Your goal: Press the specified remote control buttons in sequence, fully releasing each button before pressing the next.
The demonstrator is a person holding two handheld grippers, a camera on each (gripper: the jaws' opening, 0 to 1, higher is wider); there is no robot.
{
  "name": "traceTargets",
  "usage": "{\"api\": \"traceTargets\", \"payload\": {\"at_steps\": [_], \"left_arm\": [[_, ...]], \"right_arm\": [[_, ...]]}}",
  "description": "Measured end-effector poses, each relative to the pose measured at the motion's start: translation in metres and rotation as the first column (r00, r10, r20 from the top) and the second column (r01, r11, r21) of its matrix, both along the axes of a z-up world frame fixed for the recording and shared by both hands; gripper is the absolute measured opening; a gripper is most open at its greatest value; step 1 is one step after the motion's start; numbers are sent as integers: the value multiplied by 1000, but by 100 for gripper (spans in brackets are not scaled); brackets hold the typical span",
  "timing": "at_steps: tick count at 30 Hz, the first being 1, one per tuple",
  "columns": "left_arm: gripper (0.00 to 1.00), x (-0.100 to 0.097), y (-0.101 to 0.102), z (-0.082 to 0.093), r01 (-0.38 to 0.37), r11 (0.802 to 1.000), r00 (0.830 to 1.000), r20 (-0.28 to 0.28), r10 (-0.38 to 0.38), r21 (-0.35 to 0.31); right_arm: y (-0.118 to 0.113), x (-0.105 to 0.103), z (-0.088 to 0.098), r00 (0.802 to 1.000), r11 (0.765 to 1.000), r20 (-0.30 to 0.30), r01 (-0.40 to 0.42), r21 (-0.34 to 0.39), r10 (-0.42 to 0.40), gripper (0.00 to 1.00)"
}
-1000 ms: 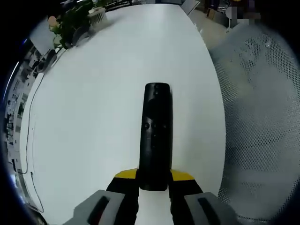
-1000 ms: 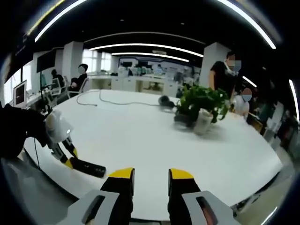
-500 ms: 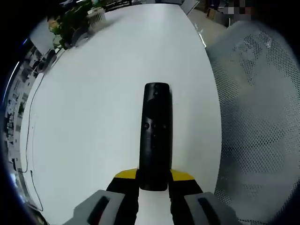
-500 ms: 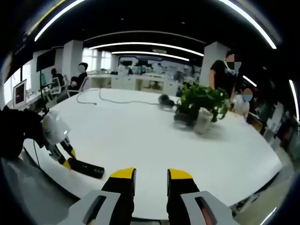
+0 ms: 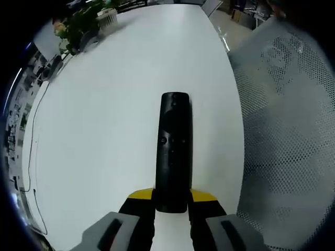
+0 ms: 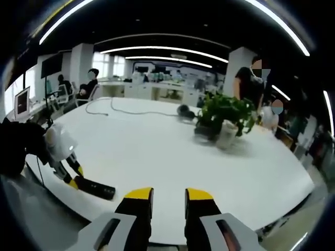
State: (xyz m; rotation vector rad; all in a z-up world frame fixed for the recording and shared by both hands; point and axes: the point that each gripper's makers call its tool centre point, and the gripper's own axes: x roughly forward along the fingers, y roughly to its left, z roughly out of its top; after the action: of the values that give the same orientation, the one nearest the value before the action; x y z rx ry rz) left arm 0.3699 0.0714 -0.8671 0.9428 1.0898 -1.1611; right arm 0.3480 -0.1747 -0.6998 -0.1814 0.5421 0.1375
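Here, left gripper (image 5: 171, 201) clamps black remote control (image 5: 173, 151) by near end between yellow-tipped fingers (image 5: 140, 195), body extending forward over white table (image 5: 104, 104). Right gripper (image 6: 168, 196) hovers above table edge (jaws parted, nothing between), remote off to fingers' left; potted plant (image 6: 222, 117) well beyond.

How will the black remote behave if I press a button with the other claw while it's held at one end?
The remote looks like a rigid slim bar, so it probably won't flex. The left claw pinches only its near end, so a push farther out may lever it down toward the white table. Its glossy casing may slip.
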Motion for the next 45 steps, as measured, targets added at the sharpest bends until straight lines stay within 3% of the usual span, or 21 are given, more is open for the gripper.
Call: {"api": "traceTargets", "payload": {"at_steps": [13,20,22,26,31,35,42,45], "left_arm": [[24,-13,-1,0,0,1000,1000,1,0,-12],[24,-19,-2,0,-6,1000,1000,2,6,-9],[24,-21,-2,0,-18,1000,1000,0,18,-16],[24,-26,-2,0,-12,999,1000,2,13,-38],[24,-30,-4,1,-14,999,1000,1,14,-42],[24,-34,-5,1,-9,999,1000,1,9,-34],[24,-43,-9,0,-3,1000,1000,1,3,-12],[24,-43,-8,1,-11,999,1000,-4,11,-35]], "right_arm": [[4,-1,-1,1000,1000,-11,-18,10,18,15],[8,-2,3,999,999,-12,-42,27,42,0],[11,-3,3,998,998,-18,-63,23,64,0],[28,-2,5,990,991,-64,-118,69,122,0],[54,15,21,980,973,-49,-183,142,192,0],[72,28,18,971,953,-88,-198,229,222,0],[98,47,-8,943,926,-194,-199,322,270,0],[111,52,-25,906,922,-291,-206,329,306,0]]}}
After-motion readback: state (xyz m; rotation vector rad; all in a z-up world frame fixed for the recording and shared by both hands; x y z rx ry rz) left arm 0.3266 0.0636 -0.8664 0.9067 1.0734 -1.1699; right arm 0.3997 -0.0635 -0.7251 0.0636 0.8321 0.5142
